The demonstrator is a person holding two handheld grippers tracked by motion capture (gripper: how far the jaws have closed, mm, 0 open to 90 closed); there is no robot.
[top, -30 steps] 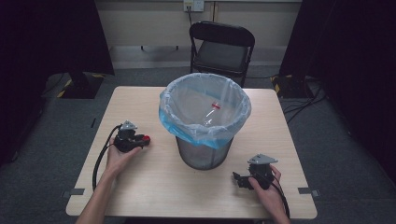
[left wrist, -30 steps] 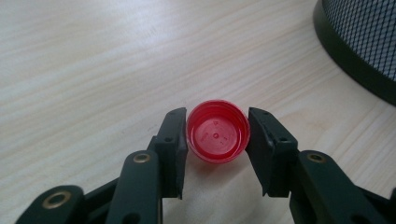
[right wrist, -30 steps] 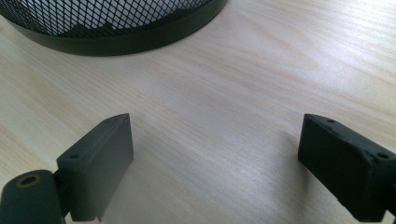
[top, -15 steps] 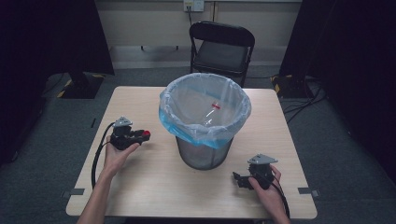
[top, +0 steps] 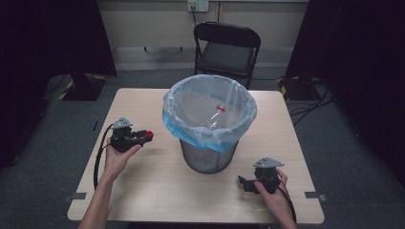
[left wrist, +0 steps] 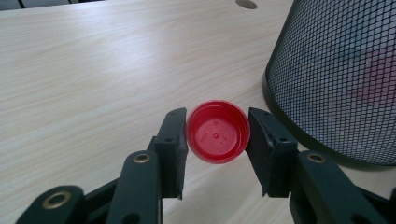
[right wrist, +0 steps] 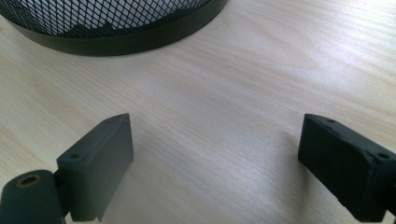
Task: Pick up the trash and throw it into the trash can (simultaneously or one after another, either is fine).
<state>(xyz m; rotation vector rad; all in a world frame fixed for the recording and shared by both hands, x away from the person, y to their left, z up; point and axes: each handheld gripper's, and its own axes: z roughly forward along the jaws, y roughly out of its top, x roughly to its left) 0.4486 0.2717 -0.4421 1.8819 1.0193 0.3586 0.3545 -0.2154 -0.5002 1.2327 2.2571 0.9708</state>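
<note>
I've lifted the left gripper (top: 143, 137), pinching the red cap (left wrist: 217, 131), off the table (top: 157, 186) beside the bin (top: 208, 157), ready to drop in; right gripper (top: 244, 183) idles spread.

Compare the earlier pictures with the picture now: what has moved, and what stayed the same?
The left gripper, shut on the red cap, has moved a little up the high view, away from the person; the cap is now clear of the table, beside the mesh bin. Nothing was grasped or released. The right gripper stayed open in its place, and the bin and the plastic bottle inside it did not move.
</note>
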